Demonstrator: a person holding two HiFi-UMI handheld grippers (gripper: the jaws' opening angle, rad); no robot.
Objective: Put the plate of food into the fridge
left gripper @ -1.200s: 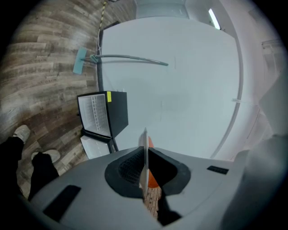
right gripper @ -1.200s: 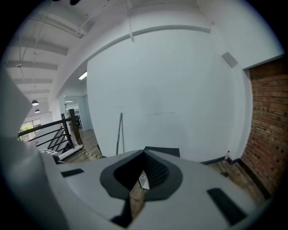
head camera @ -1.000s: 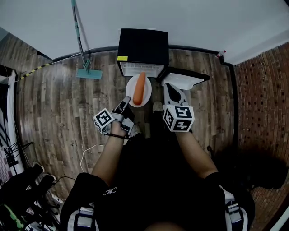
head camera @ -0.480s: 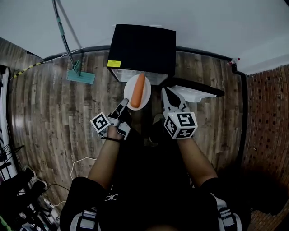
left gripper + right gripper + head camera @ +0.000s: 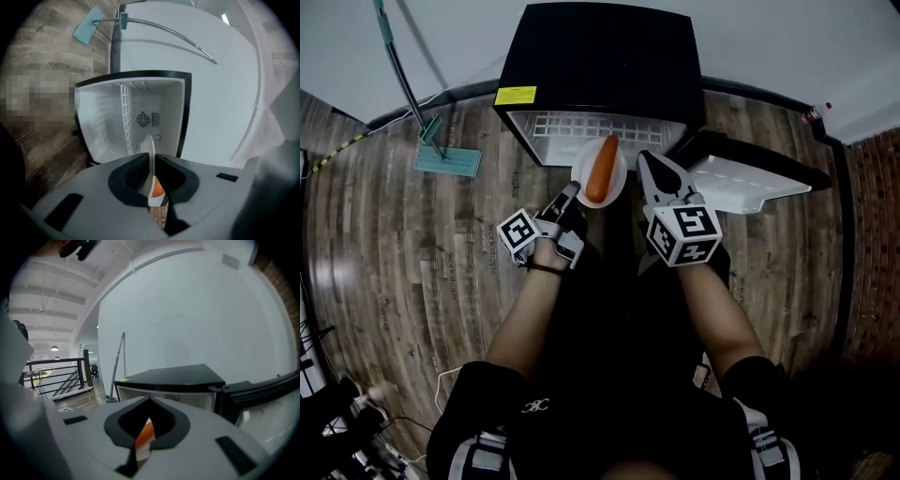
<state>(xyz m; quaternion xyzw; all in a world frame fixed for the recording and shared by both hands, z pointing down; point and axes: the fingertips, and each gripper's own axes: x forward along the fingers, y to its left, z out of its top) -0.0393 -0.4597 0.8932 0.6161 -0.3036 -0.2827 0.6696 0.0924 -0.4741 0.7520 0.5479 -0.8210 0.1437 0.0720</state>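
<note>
Dark wooden plank floor (image 5: 412, 253) all the way across, boards running left to right. Standing on it, backed up to the white wall (image 5: 769, 37), there's the black fridge (image 5: 600, 66), and its door (image 5: 750, 178) is swung wide open to the right, white inner side facing up. Over to the left, a mop (image 5: 447, 159) has its teal head flat on the planks, handle leaning up the wall. Just beyond that, a yellow-and-black striped strip (image 5: 337, 150) runs along the floor's edge. Down at the lower left, a pale cable (image 5: 442, 375) trails over the boards.
</note>
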